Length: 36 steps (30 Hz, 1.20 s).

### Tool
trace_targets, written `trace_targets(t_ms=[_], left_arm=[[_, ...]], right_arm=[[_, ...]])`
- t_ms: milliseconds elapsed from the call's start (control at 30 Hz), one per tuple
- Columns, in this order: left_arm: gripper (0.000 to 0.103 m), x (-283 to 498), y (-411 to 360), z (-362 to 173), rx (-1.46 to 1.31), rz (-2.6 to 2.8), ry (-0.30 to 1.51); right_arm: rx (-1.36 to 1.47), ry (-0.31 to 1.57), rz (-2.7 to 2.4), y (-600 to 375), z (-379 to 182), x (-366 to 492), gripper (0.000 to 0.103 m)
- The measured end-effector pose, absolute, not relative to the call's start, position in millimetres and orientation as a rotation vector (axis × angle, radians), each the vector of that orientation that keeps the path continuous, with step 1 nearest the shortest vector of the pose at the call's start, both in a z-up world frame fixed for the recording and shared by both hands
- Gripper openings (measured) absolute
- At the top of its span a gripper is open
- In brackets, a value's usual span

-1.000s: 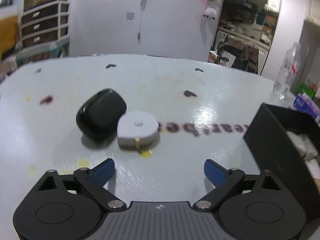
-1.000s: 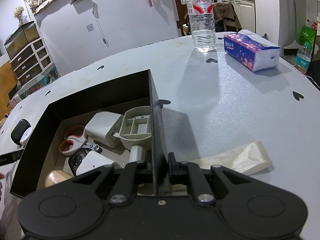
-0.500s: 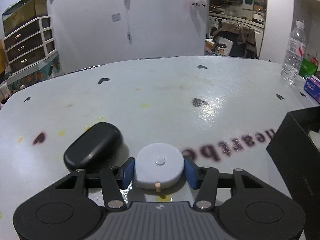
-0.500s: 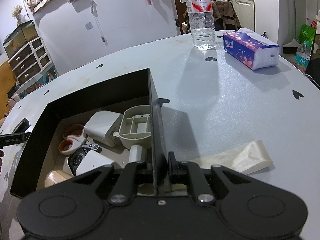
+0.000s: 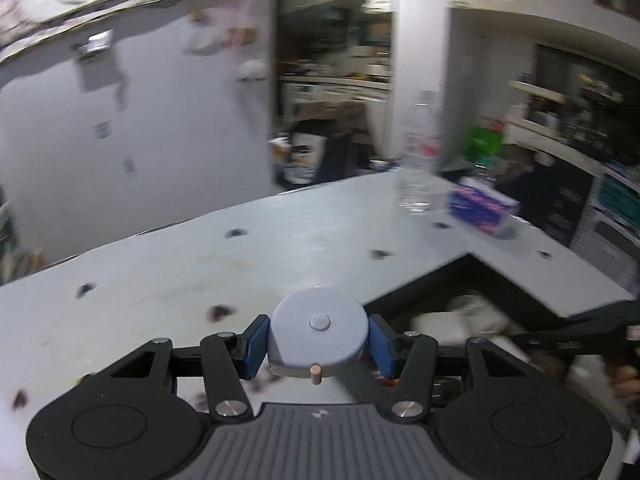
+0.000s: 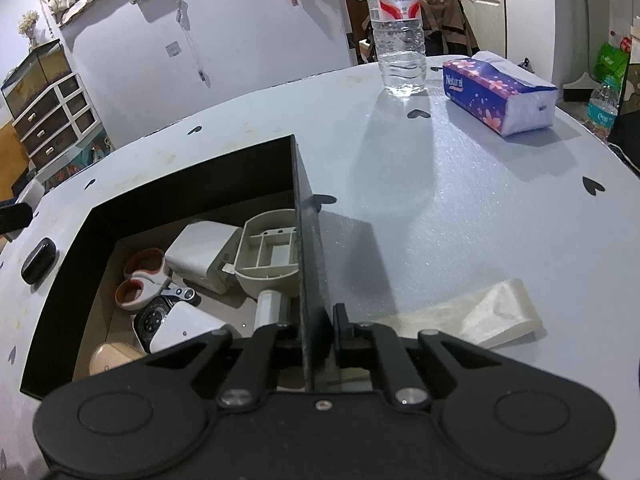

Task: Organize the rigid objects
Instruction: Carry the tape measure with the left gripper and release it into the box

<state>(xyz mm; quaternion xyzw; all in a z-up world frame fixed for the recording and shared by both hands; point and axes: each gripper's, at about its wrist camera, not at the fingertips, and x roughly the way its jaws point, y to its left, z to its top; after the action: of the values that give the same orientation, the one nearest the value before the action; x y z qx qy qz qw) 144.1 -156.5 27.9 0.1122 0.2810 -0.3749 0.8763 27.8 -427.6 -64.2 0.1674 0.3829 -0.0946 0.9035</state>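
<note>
My left gripper is shut on a round grey tape measure, its blue pads pressing both sides, and holds it above the table beside the black box. My right gripper is shut on the right wall of that box. Inside lie scissors, a white charger block, a beige compartment tray and a smartwatch. A black oval case rests on the table left of the box.
A water bottle and a tissue pack stand at the table's far side. A folded plastic bag lies right of the box. A person's hand shows at the right edge of the left wrist view.
The left gripper went from open, short of the tape measure, to shut on it. It then lifted it off the table and swung right to the box. The right gripper kept still.
</note>
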Motion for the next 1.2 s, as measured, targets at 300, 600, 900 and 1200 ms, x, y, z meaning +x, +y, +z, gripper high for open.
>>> trace_targets(t_ms=[300, 600, 900, 1200], left_arm=[[0.053, 111, -201, 5, 0.365, -0.973, 0.679], [0.053, 111, -219, -12, 0.496, -0.987, 0.712], [0.071, 104, -216, -4, 0.517, -0.969, 0.684], [0.071, 104, -217, -4, 0.52, -0.962, 0.696]], right_arm=[[0.332, 0.792, -0.191, -427, -64, 28, 0.008], [0.332, 0.792, -0.186, -427, -64, 29, 0.009], [0.335, 0.792, -0.184, -427, -64, 29, 0.009], [0.335, 0.792, -0.184, -427, -64, 29, 0.009]])
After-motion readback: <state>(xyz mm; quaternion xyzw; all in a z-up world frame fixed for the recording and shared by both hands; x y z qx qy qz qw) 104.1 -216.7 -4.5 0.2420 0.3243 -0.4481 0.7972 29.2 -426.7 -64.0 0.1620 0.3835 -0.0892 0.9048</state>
